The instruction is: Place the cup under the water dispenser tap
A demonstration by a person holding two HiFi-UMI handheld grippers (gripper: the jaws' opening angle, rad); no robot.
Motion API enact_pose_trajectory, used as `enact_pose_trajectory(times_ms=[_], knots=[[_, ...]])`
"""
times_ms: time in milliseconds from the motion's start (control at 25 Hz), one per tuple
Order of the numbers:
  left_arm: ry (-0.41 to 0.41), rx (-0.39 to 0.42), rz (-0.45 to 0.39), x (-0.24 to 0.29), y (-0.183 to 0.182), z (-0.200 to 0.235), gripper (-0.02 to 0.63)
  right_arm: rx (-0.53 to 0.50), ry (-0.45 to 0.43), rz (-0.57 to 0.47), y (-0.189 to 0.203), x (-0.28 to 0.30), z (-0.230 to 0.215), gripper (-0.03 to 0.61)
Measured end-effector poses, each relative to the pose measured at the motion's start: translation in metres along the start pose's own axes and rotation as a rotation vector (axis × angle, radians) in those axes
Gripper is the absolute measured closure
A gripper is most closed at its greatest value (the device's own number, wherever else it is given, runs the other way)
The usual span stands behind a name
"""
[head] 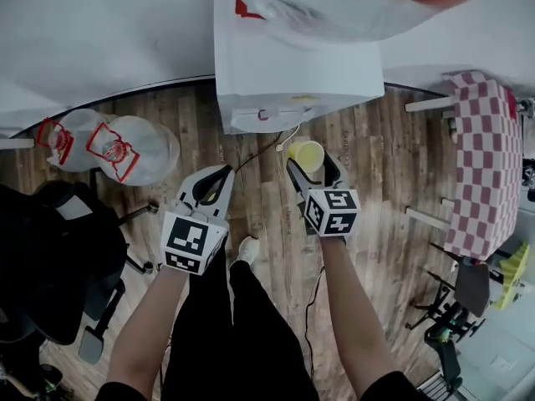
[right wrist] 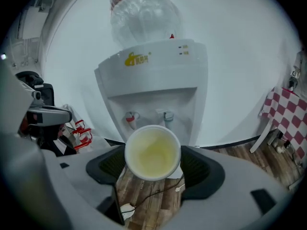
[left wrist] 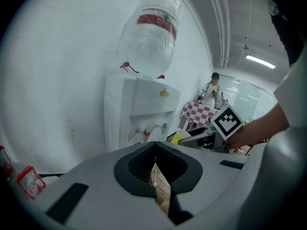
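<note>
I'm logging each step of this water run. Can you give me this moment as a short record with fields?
cup: yellow, looks empty
right gripper: shut on cup, facing the dispenser
left gripper: shut, holds nothing
dispenser: white, bottle on top
taps: red tap and blue tap, side by side
cup position: in front of the taps, not under either yet
floor: wood, spare bottles lying left of the dispenser
</note>
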State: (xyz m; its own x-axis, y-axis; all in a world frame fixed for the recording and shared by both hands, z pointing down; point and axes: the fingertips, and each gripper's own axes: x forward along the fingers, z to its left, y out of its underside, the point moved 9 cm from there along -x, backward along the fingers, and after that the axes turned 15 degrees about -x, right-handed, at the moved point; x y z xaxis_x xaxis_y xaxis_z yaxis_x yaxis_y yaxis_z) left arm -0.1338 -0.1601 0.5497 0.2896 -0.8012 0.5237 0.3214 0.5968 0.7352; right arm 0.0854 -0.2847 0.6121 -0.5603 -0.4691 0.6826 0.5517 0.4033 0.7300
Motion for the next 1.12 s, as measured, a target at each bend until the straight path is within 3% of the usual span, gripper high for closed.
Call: enact_pose_trajectory(times_ms=[480, 1120], knots=[[-0.007, -0.056, -0.032, 0.045, 0.038, 0.039, 0.600, -0.033, 0.009, 0.031, 0.029, 0.078, -0.012, 0.218], [0.054, -0.022, -0.036, 0.097, 0.054, 0.055, 0.600, -0.050, 0.048, 0.048, 0.043, 0.141, -0.039, 0.218]])
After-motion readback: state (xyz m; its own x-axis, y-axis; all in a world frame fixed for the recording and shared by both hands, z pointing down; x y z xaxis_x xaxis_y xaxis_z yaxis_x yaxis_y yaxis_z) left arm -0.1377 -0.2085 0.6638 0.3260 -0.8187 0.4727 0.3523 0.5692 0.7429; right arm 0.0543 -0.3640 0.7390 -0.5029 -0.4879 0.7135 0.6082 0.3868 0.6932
